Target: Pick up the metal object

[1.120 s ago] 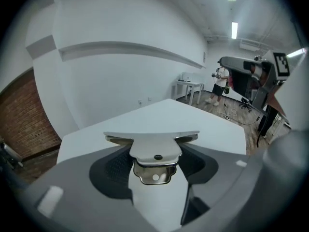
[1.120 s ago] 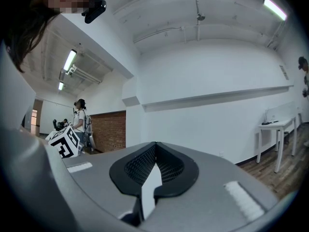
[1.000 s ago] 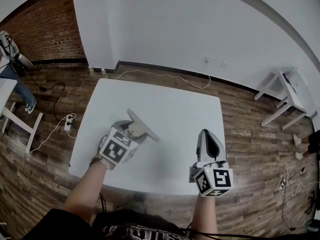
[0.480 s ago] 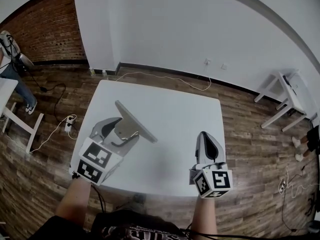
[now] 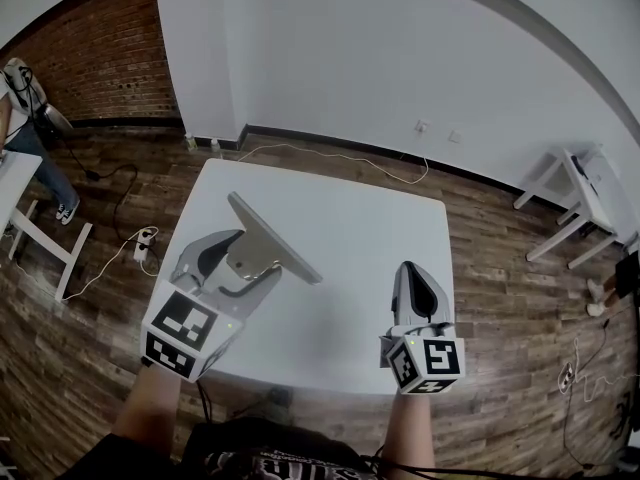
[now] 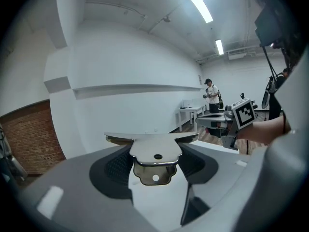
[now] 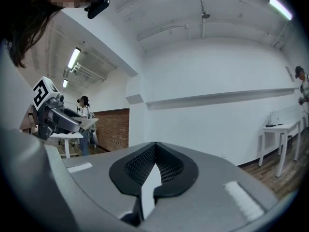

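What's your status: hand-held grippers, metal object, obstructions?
Left hand-held gripper shut on metal object, held above white table. Right hand-held gripper shut, empty. Nothing in the way.

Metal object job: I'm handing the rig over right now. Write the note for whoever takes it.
Left hand-held gripper: shut on the flat silver metal plate, with the plate's tab end clamped between the pads.
Right hand-held gripper: jaws together, nothing in them, level over the near right edge of the white table.
Plate: in the air above the table's left half, long edge sticking out past the jaws.
Done: grasp and lift.
Left: keep the grip steady. No put-down spot is visible.
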A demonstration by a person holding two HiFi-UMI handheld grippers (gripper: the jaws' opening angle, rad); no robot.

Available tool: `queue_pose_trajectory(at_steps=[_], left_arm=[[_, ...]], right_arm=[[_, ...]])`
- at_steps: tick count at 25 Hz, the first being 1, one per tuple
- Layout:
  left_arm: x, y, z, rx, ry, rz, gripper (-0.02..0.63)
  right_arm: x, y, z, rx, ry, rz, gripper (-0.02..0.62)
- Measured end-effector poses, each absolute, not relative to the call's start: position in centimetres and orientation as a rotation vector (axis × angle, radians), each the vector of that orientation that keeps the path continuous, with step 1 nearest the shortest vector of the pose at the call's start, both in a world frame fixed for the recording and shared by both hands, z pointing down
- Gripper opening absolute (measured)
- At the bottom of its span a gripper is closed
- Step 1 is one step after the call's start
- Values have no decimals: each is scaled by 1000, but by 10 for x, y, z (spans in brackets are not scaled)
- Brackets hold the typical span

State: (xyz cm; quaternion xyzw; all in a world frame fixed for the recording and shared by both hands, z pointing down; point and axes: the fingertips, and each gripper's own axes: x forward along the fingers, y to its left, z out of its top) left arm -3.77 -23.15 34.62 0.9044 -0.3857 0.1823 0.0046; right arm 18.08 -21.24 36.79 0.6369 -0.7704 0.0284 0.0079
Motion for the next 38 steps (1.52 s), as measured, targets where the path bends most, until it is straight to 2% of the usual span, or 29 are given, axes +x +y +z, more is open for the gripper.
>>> queue_pose_trajectory(at_steps=[38], left_arm=[[-49,-226,352,2814,-1241,612,290]], right_arm=[[172,-216,364,1956,-2409,61,9]])
